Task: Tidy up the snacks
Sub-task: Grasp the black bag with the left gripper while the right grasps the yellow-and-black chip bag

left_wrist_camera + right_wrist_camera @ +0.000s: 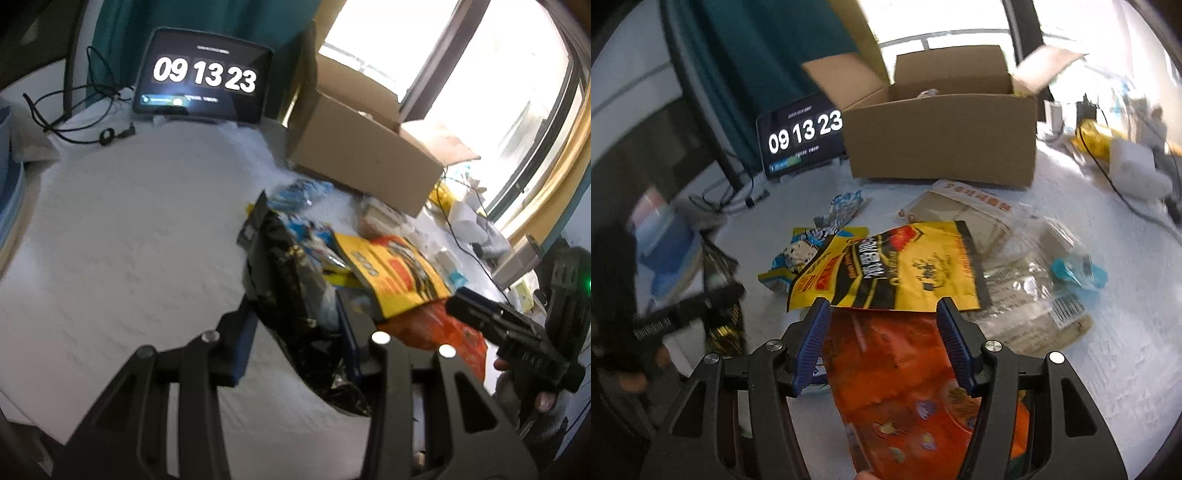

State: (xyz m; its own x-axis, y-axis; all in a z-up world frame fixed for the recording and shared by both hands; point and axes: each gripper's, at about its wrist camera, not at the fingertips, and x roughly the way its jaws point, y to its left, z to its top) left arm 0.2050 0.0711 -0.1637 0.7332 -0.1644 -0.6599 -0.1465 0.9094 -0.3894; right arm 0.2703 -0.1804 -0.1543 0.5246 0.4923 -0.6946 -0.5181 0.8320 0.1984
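My left gripper (295,299) is shut on a black snack bag (288,280), with its blue pads pressed against both sides. That bag rises out of a pile of snacks on the white table. In the pile lie a yellow bag (905,266), blue-and-white packs (798,254) and an orange bag (897,369). My right gripper (882,306) hovers open over the orange bag, which lies flat and runs under its fingers. In the left wrist view the right gripper (458,299) is at the right, above the orange bag (443,332). An open cardboard box (942,140) stands behind the pile.
A tablet showing a clock (203,74) leans at the back, with black cables (85,110) to its left. Clear packets (1027,288) and a flat beige pack (964,206) lie right of the pile. More clutter and a cable (1108,173) fill the far right. The table's left half (129,240) is bare white.
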